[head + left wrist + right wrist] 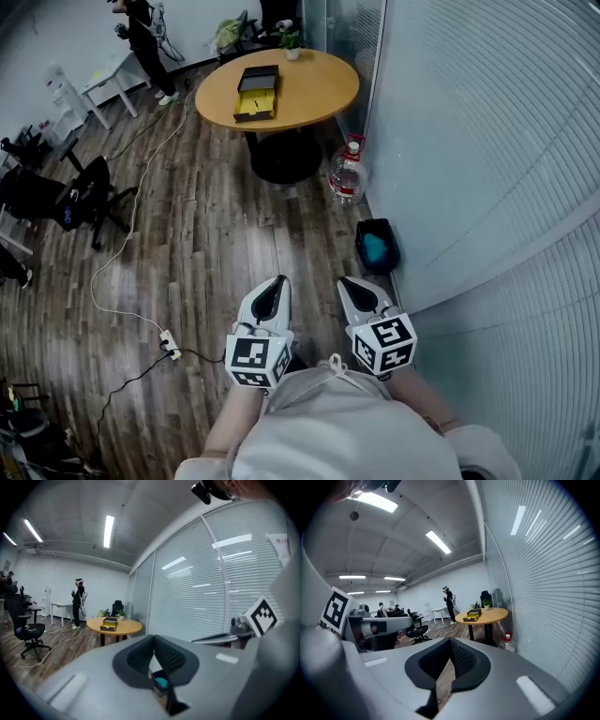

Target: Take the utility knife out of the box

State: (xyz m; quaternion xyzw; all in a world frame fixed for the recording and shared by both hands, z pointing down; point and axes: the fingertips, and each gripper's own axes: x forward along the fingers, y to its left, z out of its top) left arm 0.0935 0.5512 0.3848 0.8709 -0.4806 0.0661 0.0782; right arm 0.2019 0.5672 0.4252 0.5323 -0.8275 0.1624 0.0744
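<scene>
1. While the box point(256, 92) lies open on the round table point(323, 89) at the far end of the room, both grippers are held close to the body, well apart from it.
2. The jaws of the left gripper point(275, 284) are seen closed, tips touching. Nothing is held, and only a bin point(362, 246) with something blue inside is glimpsed through the slit behind the tips.
3. The jaws of the right gripper point(349, 282) are likewise pressed together and empty, with wooden floor point(206, 244) seen through the slit.
4. A yellow lining is shown inside the box, but the knife cannot be made out at this range.
5. Nothing is touched by either gripper, and the two are held side by side, just apart.
</scene>
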